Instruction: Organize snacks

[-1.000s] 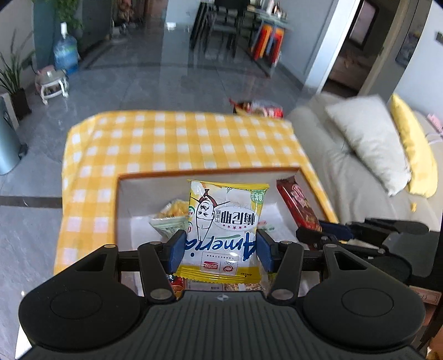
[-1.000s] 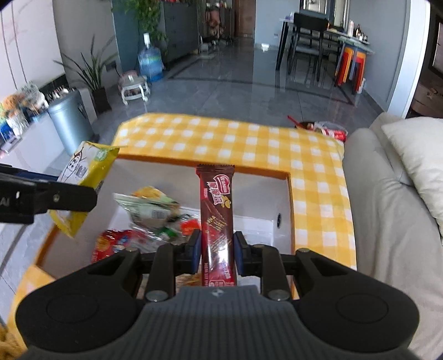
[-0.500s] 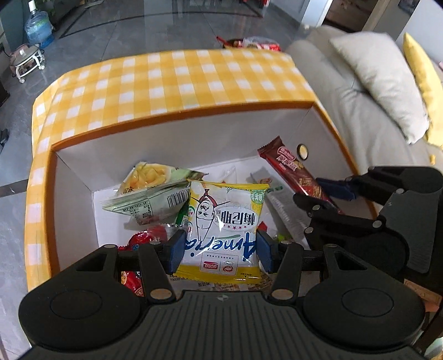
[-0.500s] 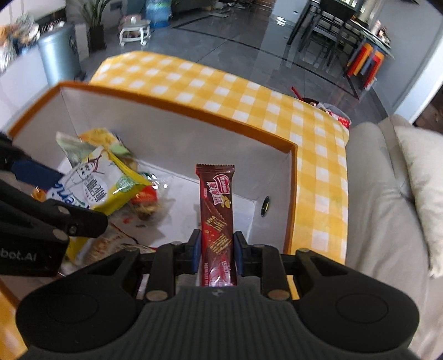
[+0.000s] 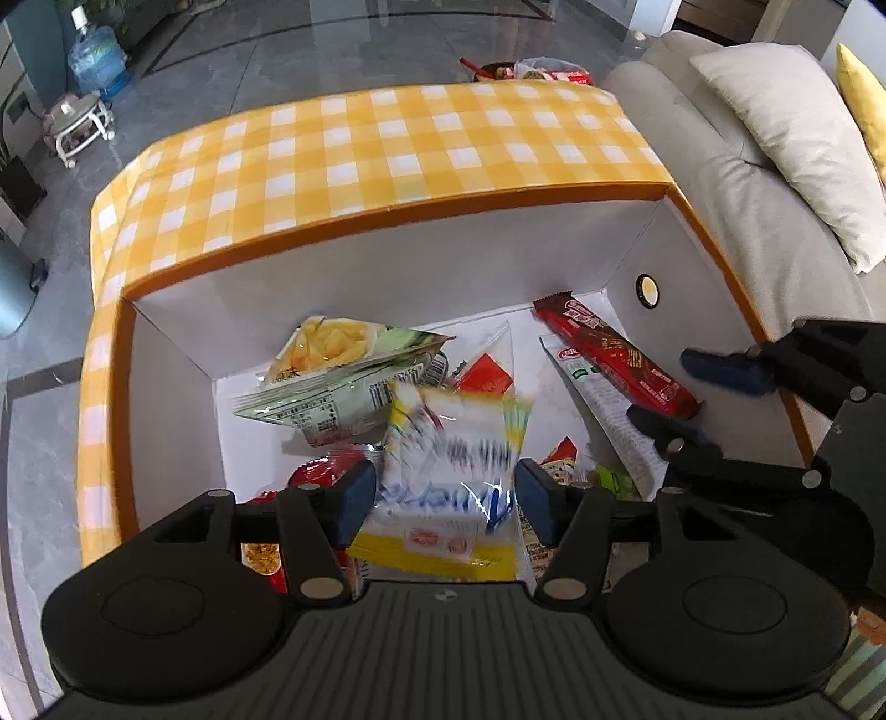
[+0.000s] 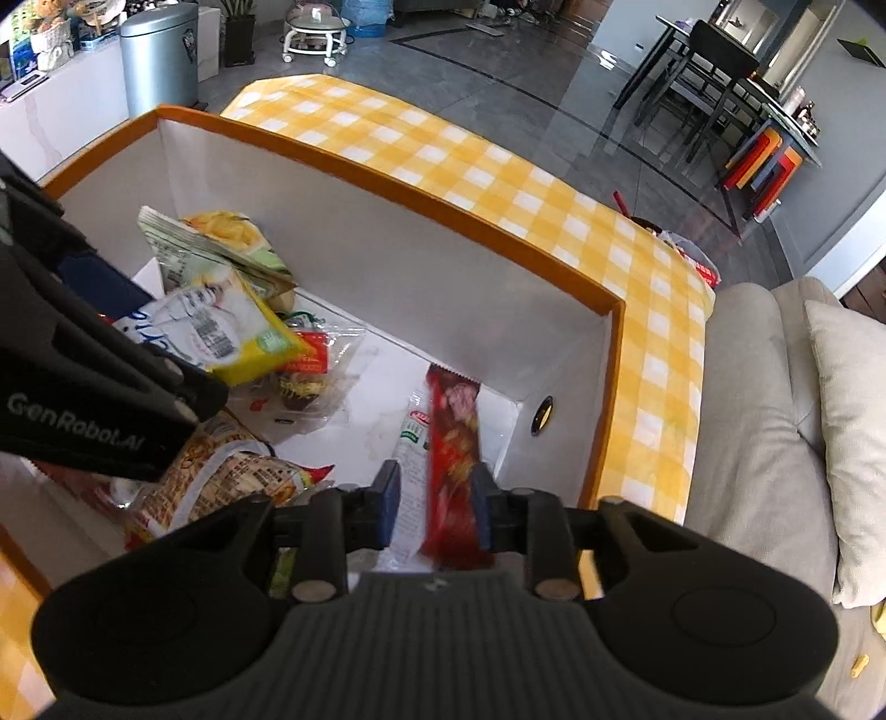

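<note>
A white box with an orange rim [image 5: 387, 213] holds several snack packs. My left gripper [image 5: 443, 493] is open over the box; the yellow and white snack bag [image 5: 451, 471] is blurred, dropping between its fingers. It also shows in the right wrist view [image 6: 221, 332]. My right gripper [image 6: 434, 501] is open inside the box at its right wall; the red wafer bar [image 6: 454, 465] is loose between its fingers and leans against the right pad. The bar shows in the left wrist view [image 5: 614, 354].
The box stands on a yellow checked tablecloth [image 5: 387, 138]. A green chips bag [image 5: 343, 371] and other packs lie in the box. A grey sofa with a pillow [image 6: 775, 415] is on the right. A metal bin [image 6: 158, 52] stands far left.
Both grippers went lower into the box and opened. The yellow bag slipped free of the left fingers, and the red bar came loose in the right fingers.
</note>
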`<state>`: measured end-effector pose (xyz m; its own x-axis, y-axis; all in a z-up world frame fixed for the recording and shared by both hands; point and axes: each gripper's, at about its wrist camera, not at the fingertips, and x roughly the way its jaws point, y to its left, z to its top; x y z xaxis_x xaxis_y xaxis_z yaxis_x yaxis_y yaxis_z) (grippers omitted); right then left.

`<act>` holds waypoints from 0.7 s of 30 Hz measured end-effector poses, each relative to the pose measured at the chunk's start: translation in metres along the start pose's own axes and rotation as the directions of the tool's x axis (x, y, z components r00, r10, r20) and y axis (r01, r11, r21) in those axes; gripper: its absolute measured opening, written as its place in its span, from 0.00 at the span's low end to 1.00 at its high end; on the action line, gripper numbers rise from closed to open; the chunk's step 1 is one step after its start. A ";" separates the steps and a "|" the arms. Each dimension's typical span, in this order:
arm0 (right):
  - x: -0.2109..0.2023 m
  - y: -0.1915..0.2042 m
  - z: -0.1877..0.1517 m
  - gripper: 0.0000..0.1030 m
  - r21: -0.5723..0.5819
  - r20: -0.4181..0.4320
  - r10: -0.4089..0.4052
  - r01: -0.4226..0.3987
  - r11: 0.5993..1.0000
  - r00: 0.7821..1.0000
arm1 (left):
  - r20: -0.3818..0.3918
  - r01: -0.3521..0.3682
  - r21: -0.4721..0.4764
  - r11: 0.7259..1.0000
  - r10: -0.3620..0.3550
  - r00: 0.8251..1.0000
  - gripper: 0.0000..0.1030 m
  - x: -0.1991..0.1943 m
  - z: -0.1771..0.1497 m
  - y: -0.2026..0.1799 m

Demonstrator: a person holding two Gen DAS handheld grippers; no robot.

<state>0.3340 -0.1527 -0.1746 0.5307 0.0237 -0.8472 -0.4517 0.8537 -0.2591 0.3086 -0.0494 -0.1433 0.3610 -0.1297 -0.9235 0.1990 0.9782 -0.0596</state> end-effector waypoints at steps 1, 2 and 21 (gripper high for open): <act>-0.002 0.000 0.000 0.43 -0.001 0.007 -0.001 0.001 1.000 1.000 | 0.008 -0.004 0.003 1.000 0.004 1.000 0.71 -0.004 -0.001 0.000; -0.005 0.000 0.001 0.45 0.001 0.015 -0.002 0.002 1.000 1.000 | 0.020 -0.006 0.004 1.000 0.006 1.000 0.73 -0.008 -0.001 0.001; -0.130 -0.010 0.001 0.59 0.214 0.230 -0.097 0.047 0.976 0.968 | 0.375 -0.080 0.003 0.997 0.073 0.924 0.77 -0.140 -0.034 0.015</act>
<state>0.2704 -0.1639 -0.0609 0.7227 0.0602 -0.6885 -0.2627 0.9454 -0.1931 0.2295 -0.0110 -0.0276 0.6900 -0.1097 -0.7154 0.1725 0.9849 0.0153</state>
